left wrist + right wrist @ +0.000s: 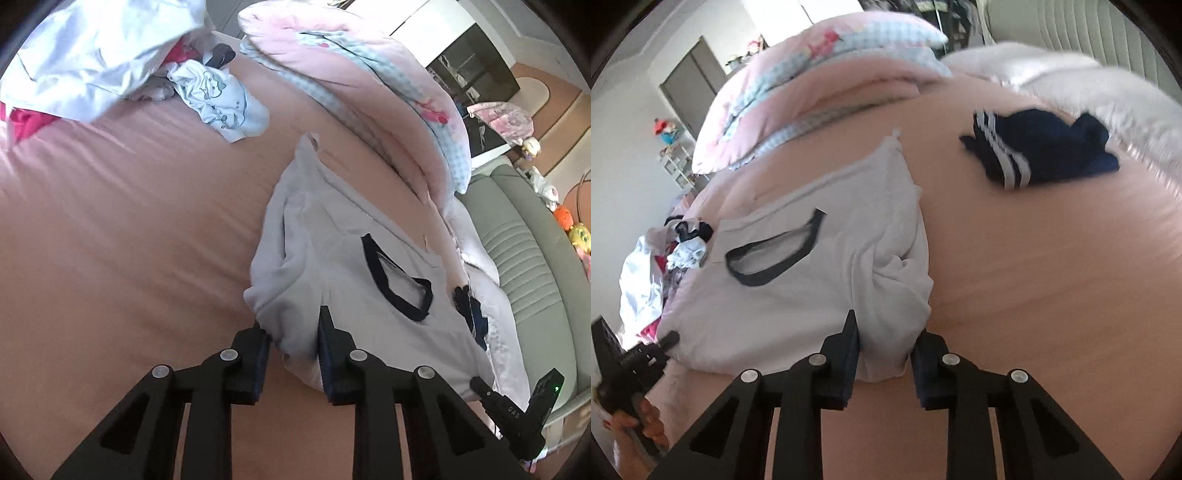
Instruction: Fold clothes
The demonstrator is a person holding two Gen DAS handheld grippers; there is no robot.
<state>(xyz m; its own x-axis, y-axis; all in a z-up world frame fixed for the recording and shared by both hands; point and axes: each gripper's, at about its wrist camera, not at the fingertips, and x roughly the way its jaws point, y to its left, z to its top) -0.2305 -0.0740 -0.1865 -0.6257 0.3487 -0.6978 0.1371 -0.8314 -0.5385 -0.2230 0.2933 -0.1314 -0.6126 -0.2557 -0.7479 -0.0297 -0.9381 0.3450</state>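
A white T-shirt (332, 258) with a navy collar (399, 291) lies spread on the pink bed sheet (129, 240). My left gripper (293, 343) is shut on a bunched shoulder edge of the shirt, and cloth fills the gap between its fingers. In the right wrist view the same T-shirt (820, 295) lies with its collar (775, 254) towards the left. My right gripper (886, 347) is shut on the shirt's other bunched near corner. Each gripper shows in the other's view: the right one (517, 406), and the left one (635, 362) in a hand.
Navy shorts with white stripes (1045, 147) lie on the sheet beyond the shirt. A rolled pink quilt (351, 74) runs along the far side. A pile of loose clothes (92, 55) and a light-blue printed garment (218, 103) sit at the bed's far end. A green padded headboard (524, 251) borders the bed.
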